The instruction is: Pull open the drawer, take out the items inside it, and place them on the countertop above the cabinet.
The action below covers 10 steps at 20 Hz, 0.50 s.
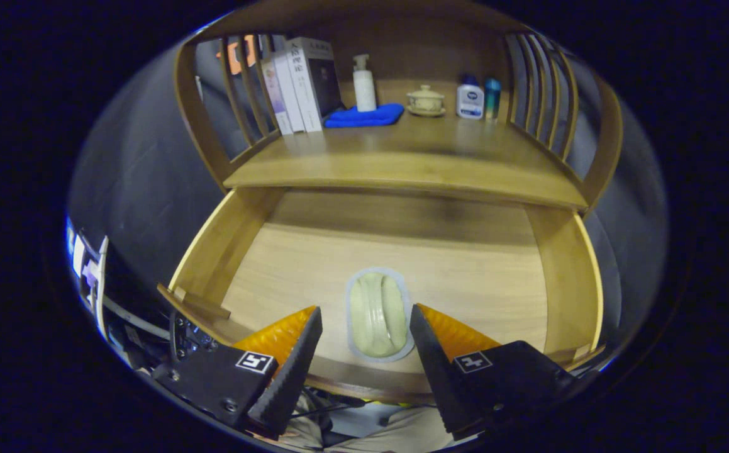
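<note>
The wooden drawer [565, 270] is pulled open below the countertop [402, 160] of the cabinet. On the drawer floor near its front wall lies one pale green oval item in a clear sealed packet [378, 313]. My gripper [364, 318] is open and hovers over the drawer's front. The packet lies between the two fingertips, with a gap on each side. Neither finger touches it.
At the back of the countertop stand several books [298, 85], a white pump bottle [364, 85] on a blue cloth [364, 116], a lidded ceramic cup [426, 100], and two small bottles [477, 97]. Slatted wooden side rails [540, 88] flank the countertop.
</note>
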{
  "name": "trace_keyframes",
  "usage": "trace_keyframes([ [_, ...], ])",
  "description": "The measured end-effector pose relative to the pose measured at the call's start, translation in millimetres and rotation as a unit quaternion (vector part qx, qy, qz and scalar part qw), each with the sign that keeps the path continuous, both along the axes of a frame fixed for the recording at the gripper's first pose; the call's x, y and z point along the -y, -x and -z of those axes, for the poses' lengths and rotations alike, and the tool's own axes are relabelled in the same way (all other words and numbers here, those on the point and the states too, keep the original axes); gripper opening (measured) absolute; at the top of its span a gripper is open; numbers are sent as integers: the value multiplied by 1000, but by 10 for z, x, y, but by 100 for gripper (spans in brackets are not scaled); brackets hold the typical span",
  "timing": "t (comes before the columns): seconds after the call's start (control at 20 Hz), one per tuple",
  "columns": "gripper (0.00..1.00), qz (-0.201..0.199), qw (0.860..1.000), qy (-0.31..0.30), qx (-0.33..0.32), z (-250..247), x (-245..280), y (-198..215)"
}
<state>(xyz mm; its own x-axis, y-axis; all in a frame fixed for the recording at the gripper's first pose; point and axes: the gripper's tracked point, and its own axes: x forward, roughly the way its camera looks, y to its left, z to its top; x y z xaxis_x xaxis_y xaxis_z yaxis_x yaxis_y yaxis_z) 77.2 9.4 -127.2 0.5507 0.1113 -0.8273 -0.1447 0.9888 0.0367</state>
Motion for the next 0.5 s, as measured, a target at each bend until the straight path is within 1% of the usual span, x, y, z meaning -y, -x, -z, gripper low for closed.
trace_keyframes([
  [0.2, 89, 22, 998, 15, -54, 186, 42, -102],
  [0.5, 85, 38, 992, 30, -118, 407, 64, -143],
])
